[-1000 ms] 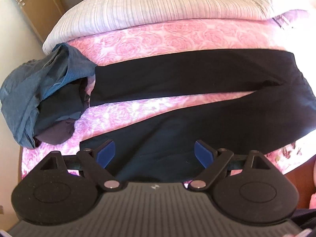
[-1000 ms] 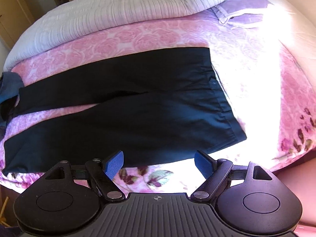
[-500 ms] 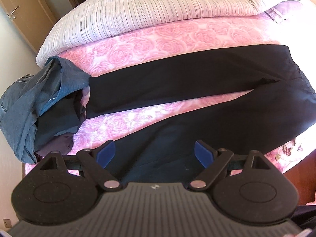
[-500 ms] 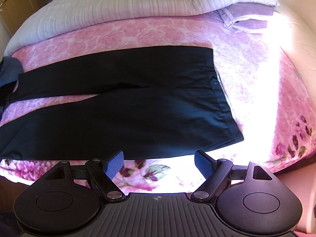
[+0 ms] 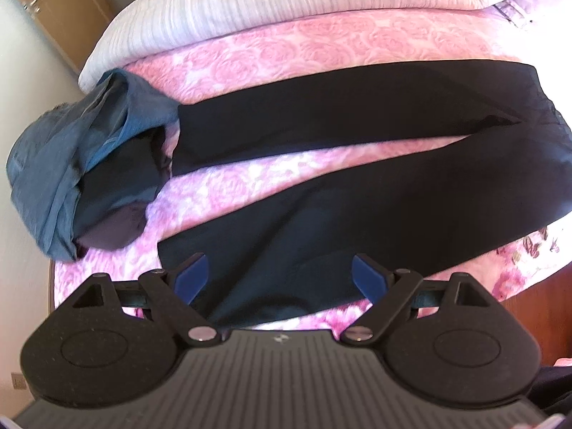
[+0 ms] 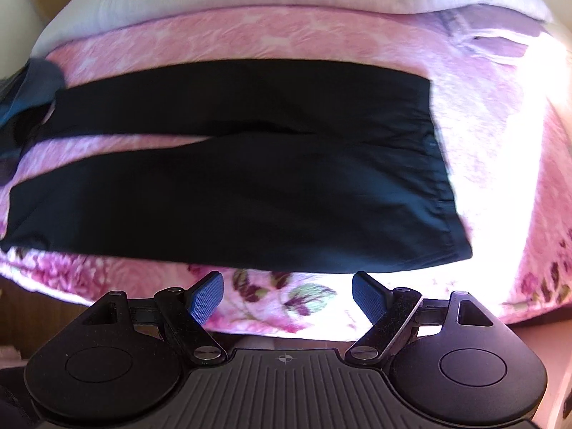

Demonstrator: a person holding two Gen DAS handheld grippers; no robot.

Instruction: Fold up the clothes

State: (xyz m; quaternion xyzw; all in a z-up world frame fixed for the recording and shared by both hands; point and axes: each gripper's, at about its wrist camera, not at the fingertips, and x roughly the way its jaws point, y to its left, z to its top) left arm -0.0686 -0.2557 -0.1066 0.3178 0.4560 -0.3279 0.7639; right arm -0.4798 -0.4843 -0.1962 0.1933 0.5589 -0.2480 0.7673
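Nearest the left wrist camera, the left gripper [image 5: 279, 274] hangs with its blue pads spread wide and nothing between them, low over the near leg of the black trousers [image 5: 357, 193] close to the hem. The right gripper [image 6: 287, 296] is just as wide and just as empty, hovering above the flowered bed edge just short of the trousers' [image 6: 250, 186] near side seam, toward the waist end.

The trousers lie flat across the pink bedspread [image 5: 304, 46], legs parted in a narrow V — hems to the left, waistband to the right. The step in hand looks like the first lengthwise fold: near leg over far leg. To do it well, each claw should bite only the near edge, one close to the hem and one at the waistband corner, catching both layers of cloth but not the bedspread beneath. Lift both ends together and level, carry them away, and lay the seams edge on edge before letting go — thin cloth like this will likely sag in the middle if the ends rise unevenly.

Farther off at the left, a heap of blue and dark clothes [image 5: 82, 164] touches the far hem; keep the fold clear of it. Beyond lies a white ribbed quilt [image 5: 286, 0].
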